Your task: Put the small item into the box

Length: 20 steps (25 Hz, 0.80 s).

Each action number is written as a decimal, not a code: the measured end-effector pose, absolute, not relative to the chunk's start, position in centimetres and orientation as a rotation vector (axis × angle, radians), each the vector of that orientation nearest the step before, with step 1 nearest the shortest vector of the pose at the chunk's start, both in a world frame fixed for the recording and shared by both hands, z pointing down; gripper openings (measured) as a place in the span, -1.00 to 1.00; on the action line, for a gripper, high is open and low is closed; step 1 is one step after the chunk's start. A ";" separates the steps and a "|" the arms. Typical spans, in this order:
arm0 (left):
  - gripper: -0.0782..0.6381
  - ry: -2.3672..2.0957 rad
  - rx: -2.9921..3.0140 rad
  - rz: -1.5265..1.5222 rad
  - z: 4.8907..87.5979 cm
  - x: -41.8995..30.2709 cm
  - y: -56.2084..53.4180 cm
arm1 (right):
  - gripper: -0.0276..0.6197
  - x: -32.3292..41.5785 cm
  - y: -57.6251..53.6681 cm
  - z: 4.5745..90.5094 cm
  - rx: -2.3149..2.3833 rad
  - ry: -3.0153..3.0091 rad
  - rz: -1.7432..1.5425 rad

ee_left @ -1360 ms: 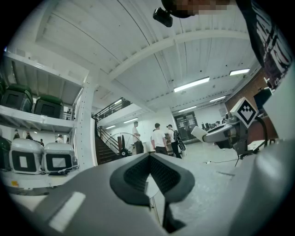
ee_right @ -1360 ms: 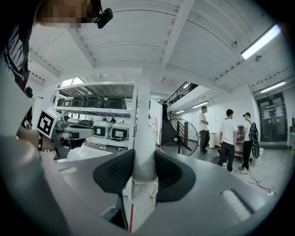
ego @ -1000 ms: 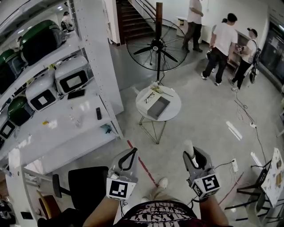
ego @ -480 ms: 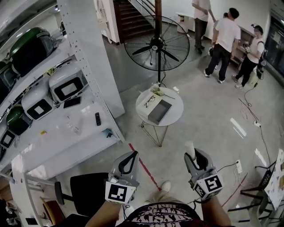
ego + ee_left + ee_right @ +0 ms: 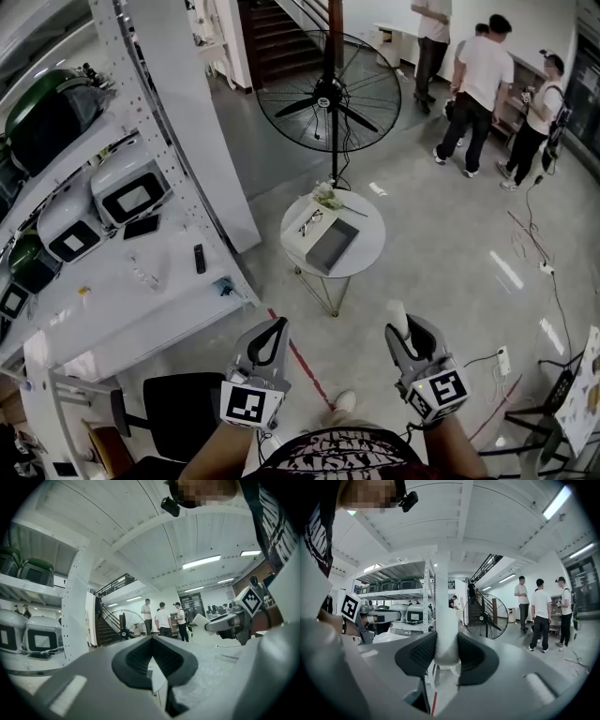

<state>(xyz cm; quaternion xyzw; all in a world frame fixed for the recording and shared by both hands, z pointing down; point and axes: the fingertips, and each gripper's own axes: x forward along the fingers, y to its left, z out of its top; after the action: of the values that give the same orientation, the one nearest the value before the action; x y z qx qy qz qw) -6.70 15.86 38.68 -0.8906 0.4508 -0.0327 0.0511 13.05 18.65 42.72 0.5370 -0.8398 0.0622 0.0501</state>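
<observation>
At the bottom edge of the head view the person's arms hold both tools pointing toward twelve o'clock. The left hand-held gripper sits at about seven o'clock. Its own camera shows the jaws closed together at the tips with nothing between them. The right hand-held gripper sits at about five o'clock. Its jaws are partly closed on a small white item. The dark pads press on both its sides, and its pale end sticks out past the fingertips.

A shoe shows between the arms. A red line runs across the grey floor between the two tools. A black chair stands at nine o'clock of the left hand.

Farther out, at twelve o'clock and well apart from both tools, a round white surface stands on thin legs. An open grey box lies on it, so the small white item is nowhere near the box. What looks like a pair of glasses lies on a white sheet at the box's eleven o'clock.

At nine to ten o'clock a white shelf unit carries white machines with dark screens and some green ones above.

Beyond the surface at twelve o'clock stands a large fan on a pole, with stairs behind it. At one to two o'clock three people stand together.
</observation>
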 end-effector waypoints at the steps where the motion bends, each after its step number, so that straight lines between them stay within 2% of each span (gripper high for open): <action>1: -0.78 1.390 -2.702 -0.102 38.7 -6.7 15.3 | -0.42 13.4 18.2 42.7 1.629 -2.562 0.187; 20: -0.78 1.561 -2.606 -0.238 39.4 -3.9 11.3 | -0.42 18.7 12.3 44.0 1.549 -2.665 0.278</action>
<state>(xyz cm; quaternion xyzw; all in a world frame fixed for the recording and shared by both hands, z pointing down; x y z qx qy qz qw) -3.90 11.25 39.41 -0.8543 0.5117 -0.0780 0.0475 18.71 12.27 43.98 0.5003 -0.8609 0.0898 0.0233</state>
